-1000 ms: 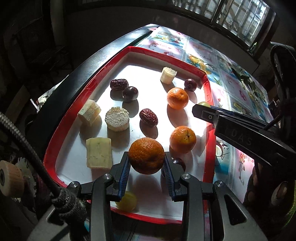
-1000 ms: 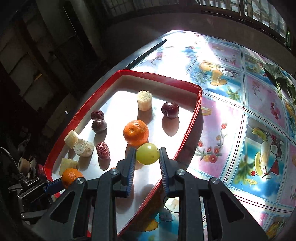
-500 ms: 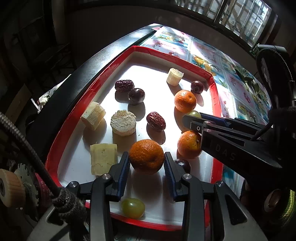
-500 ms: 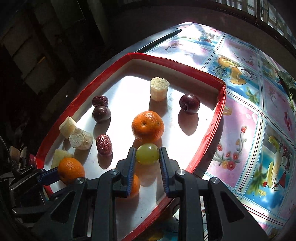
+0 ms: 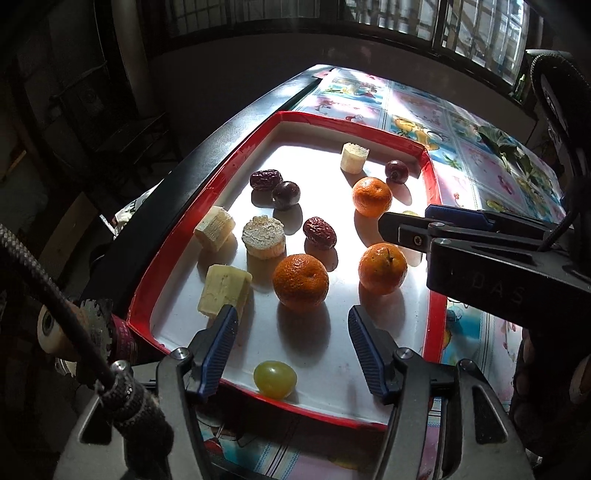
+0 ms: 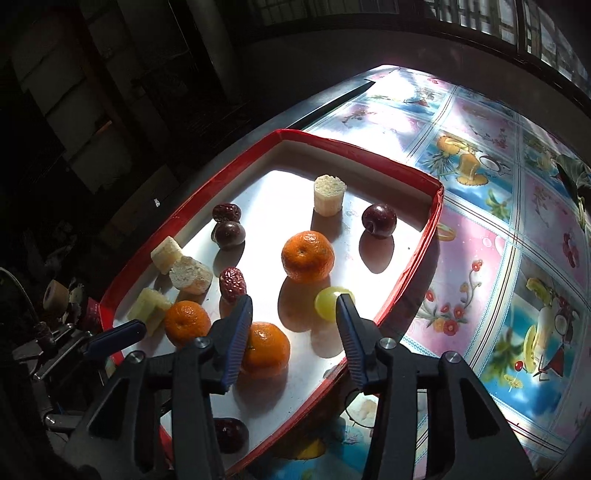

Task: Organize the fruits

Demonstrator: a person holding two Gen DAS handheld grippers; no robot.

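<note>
- The tabletop point(image 6: 491, 236) wears a glossy cloth printed with fruit and flower squares in pink and blue; strong light glares off it.
- A red tray point(image 5: 430, 192) with a white floor sits at the tabletop's dark edge point(image 5: 221, 136) and holds all the fruit.
- Behind the tabletop runs a dark wall with barred windows point(image 5: 476, 22) above it; the room to the left is dim, and its clutter is too dark to make out.
- The left gripper point(image 5: 291, 325) hovers over the tray's near end, its fingers opening; an orange point(image 5: 300, 280) rests on the tray just beyond them, untouched.
- A green grape point(image 5: 275, 379) lies by the near rim, below the left gripper.
- The right gripper point(image 6: 293, 308) has its fingers opening too; a second grape point(image 6: 327, 302) rests on the tray at the right finger's tip, and whether it touches cannot be told.
- Two more oranges point(image 6: 307, 255), dark plums point(image 6: 378, 220), red dates point(image 6: 232, 284) and pale cut pieces point(image 6: 328, 194) are scattered over the tray, most apart from each other.
</note>
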